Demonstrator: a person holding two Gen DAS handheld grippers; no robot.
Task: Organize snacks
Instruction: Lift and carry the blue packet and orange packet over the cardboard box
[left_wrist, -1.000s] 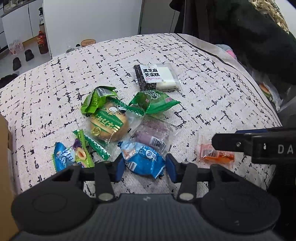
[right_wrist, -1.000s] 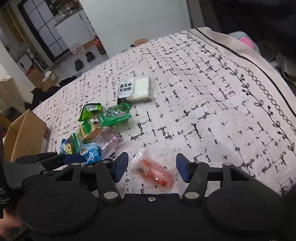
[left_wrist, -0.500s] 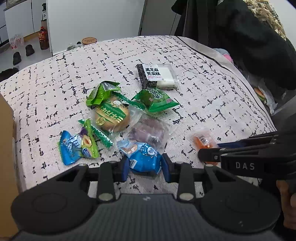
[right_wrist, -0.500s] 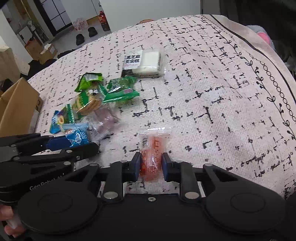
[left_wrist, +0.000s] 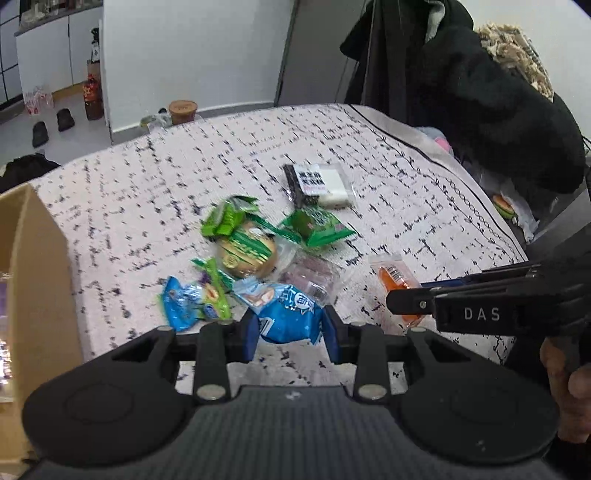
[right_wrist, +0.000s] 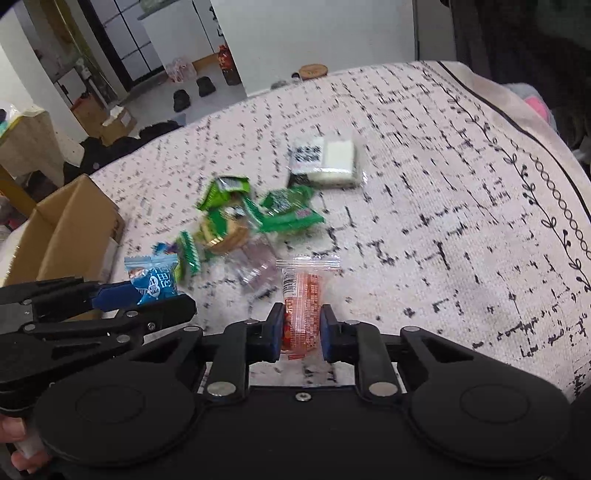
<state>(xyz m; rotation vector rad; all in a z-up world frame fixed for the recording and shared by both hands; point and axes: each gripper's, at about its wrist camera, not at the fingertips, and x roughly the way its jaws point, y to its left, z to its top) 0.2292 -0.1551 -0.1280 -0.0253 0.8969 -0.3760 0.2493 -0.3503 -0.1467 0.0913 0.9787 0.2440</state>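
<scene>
My left gripper (left_wrist: 290, 334) is shut on a blue snack packet (left_wrist: 286, 312) and holds it just above the patterned cloth; it also shows in the right wrist view (right_wrist: 155, 282). My right gripper (right_wrist: 302, 334) is shut on an orange snack packet (right_wrist: 301, 295), which also shows in the left wrist view (left_wrist: 395, 278). A pile of green packets (left_wrist: 240, 236), a clear purple packet (left_wrist: 310, 275) and a small blue-green packet (left_wrist: 192, 301) lies ahead. A black-and-white cake packet (left_wrist: 319, 184) lies farther back.
An open cardboard box (right_wrist: 62, 229) stands at the left edge of the cloth, seen also in the left wrist view (left_wrist: 33, 266). Dark clothing (left_wrist: 480, 92) hangs at the far right. The cloth (right_wrist: 443, 221) drops off at its right edge.
Both grippers have closed on their packets and lifted them. The left gripper rose with the blue packet, the right with the orange packet. The pile has not moved.
</scene>
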